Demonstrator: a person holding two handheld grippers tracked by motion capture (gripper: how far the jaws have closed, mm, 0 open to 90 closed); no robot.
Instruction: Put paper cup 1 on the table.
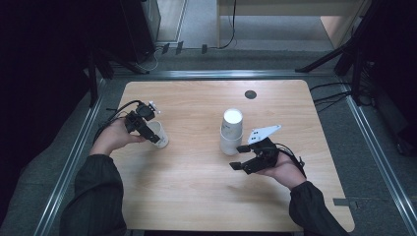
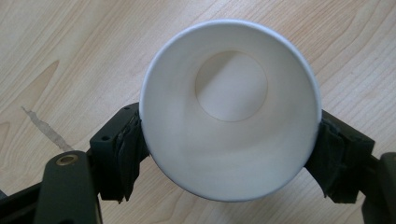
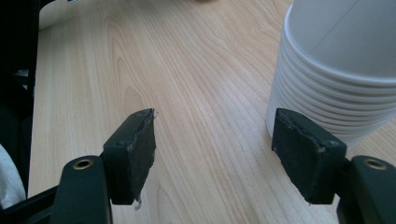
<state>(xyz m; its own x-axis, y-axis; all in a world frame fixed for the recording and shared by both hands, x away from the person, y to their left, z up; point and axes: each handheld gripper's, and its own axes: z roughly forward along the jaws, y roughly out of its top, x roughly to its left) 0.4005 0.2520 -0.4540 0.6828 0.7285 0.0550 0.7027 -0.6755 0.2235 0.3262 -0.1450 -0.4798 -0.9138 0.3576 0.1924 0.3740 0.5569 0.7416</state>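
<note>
Room floor (image 1: 196, 19) grey, dark stands at its sides; wooden table (image 1: 206, 196) pale. Stack of upturned white cups (image 1: 231, 130) mid-table, just beside right gripper (image 3: 215, 140), whose jaws gape empty. Single paper cup (image 2: 229, 107), mouth up, sits between left gripper (image 2: 229, 158) pads, both touching its wall.

In the high view the left gripper (image 1: 147, 132) covers the near side of the single paper cup (image 1: 160, 135), so whether its pads press the wall cannot be told there. In the right gripper view the stack of upturned paper cups (image 3: 336, 70) is cut off by the top and right edges. Beside that stack in the high view, print on its wall is too small to read.
</note>
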